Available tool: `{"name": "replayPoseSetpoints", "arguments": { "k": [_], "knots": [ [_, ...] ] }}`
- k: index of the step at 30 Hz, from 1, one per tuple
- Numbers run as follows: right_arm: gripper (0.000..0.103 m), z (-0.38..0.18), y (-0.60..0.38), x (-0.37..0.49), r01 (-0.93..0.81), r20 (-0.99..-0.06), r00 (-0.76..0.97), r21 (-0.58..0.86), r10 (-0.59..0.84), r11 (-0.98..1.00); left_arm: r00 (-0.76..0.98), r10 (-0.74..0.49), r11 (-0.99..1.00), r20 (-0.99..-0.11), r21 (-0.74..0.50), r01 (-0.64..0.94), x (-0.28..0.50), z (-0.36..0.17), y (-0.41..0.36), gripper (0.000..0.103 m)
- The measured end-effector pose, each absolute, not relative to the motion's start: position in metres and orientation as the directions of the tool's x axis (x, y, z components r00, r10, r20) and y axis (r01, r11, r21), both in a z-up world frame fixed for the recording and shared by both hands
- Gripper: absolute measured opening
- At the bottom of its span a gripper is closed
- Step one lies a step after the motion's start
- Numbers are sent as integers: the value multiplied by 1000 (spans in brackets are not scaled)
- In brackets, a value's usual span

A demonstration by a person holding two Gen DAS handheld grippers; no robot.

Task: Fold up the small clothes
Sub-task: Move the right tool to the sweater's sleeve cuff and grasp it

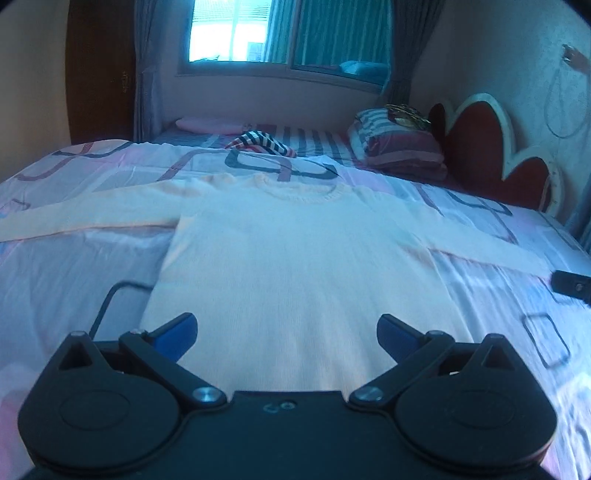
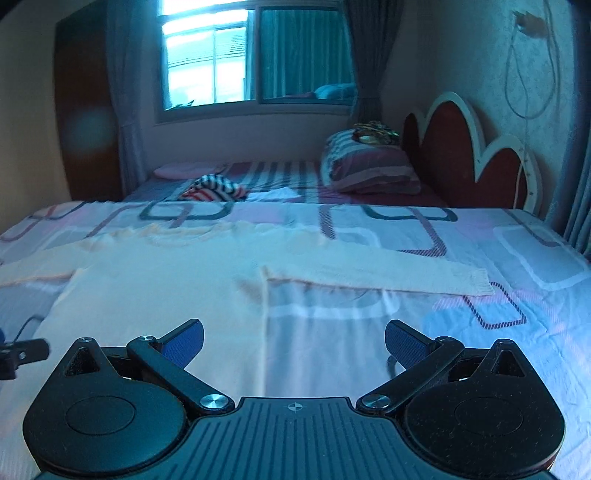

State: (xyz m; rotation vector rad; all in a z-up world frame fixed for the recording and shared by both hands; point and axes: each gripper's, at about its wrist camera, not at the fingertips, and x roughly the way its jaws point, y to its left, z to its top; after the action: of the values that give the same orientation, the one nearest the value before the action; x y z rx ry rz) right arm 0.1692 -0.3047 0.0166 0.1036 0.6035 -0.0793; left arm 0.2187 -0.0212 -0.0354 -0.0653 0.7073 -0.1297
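On bedsheet (image 1: 74, 280), sweater (image 1: 295, 266) flat, collar toward window (image 1: 236, 29).

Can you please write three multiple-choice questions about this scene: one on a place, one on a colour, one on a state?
1. Where does the sweater lie?
A. on the bed
B. on the floor
C. on a chair

2. What colour are the pads of the right hand-held gripper?
A. red
B. blue
C. green

3. In what state is the left hand-held gripper?
A. shut on a sleeve
B. shut and empty
C. open

Answers: 1 A, it lies flat on the patterned bedsheet; 2 B, both pads look blue; 3 C, its fingers stand wide apart with nothing between them.
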Motion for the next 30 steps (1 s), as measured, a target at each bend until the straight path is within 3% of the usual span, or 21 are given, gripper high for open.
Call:
{"name": "replayPoseSetpoints", "arguments": {
  "k": [5, 10, 18, 19, 20, 21, 29, 30],
  "knots": [
    [103, -3, -373, 220, 229, -575, 809, 117, -123, 966, 732, -142, 990, -667, -87, 112, 272, -51, -32, 102],
    [103, -34, -450, 258, 346, -592, 785, 177, -182, 921, 726, -65, 991, -685, 38, 125, 313, -68, -49, 101],
    [101, -74, -534, 288, 490, -596, 755, 233, -274, 840, 772, -57, 998, -633, -44, 37, 349, -79, -53, 101],
    [94, -78, -540, 288, 502, -594, 752, 238, -284, 832, 765, -66, 997, -641, -62, 34, 353, -82, -53, 101],
    [75, -83, -547, 290, 510, -597, 749, 243, -287, 825, 758, -60, 998, -649, -62, 26, 357, -85, -54, 101],
    [66, -87, -554, 291, 521, -608, 741, 250, -286, 816, 752, -53, 998, -658, -48, 28, 361, -87, -56, 101],
    [65, -114, -600, 281, 589, -619, 741, 411, -261, 696, 726, -54, 997, -685, 1, 75, 372, -95, -66, 101],
    [56, -115, -603, 283, 584, -614, 747, 419, -257, 696, 725, -56, 997, -687, 1, 78, 373, -94, -65, 101]
  ]
}}
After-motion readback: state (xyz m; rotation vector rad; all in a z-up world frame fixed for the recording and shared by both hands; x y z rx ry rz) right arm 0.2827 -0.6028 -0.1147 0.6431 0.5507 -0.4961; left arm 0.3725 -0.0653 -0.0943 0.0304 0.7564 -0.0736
